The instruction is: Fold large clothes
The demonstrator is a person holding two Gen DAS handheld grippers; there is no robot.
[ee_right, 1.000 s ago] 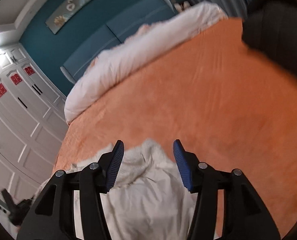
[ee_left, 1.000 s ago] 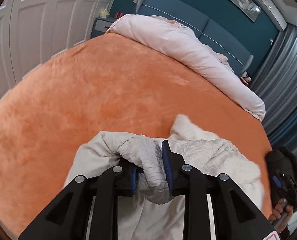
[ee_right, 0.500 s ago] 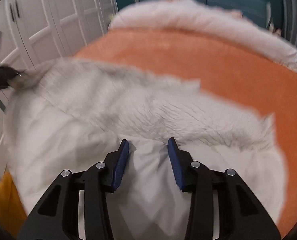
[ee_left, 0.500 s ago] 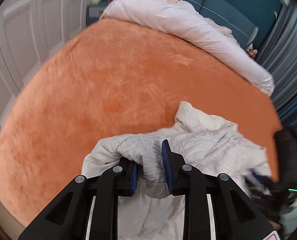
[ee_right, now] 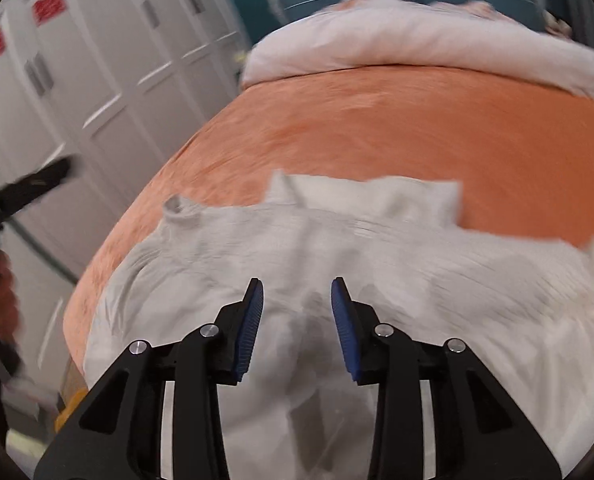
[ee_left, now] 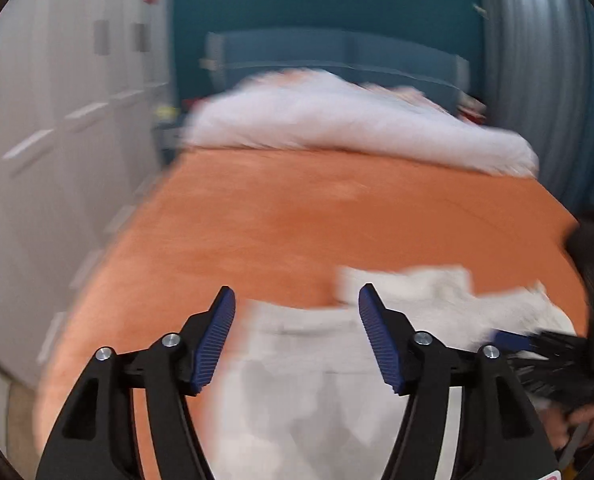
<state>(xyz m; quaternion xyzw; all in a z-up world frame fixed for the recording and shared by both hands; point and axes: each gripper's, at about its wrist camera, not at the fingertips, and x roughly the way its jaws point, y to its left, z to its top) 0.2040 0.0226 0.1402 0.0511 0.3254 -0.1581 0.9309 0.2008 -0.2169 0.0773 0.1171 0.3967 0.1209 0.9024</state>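
A large off-white crinkled garment (ee_right: 377,248) lies spread on the near end of the orange bed cover (ee_right: 377,120). It also shows in the left wrist view (ee_left: 297,380), blurred. My left gripper (ee_left: 297,300) is open and empty above the garment's left part. My right gripper (ee_right: 297,292) is open, its jaws a hand's width apart, low over the middle of the garment with nothing between the pads. The right gripper's body shows at the right edge of the left wrist view (ee_left: 537,348).
A rolled white duvet (ee_left: 357,128) lies across the far end of the bed before a blue headboard (ee_left: 337,52). White wardrobe doors (ee_left: 57,120) line the left side. Grey curtains (ee_left: 537,60) hang at the right. The bed's near-left edge (ee_right: 93,264) drops off to the floor.
My left gripper has opened and let go of the bunched garment, which now lies flatter on the bed. My right gripper has swung over the garment's middle and stays open.
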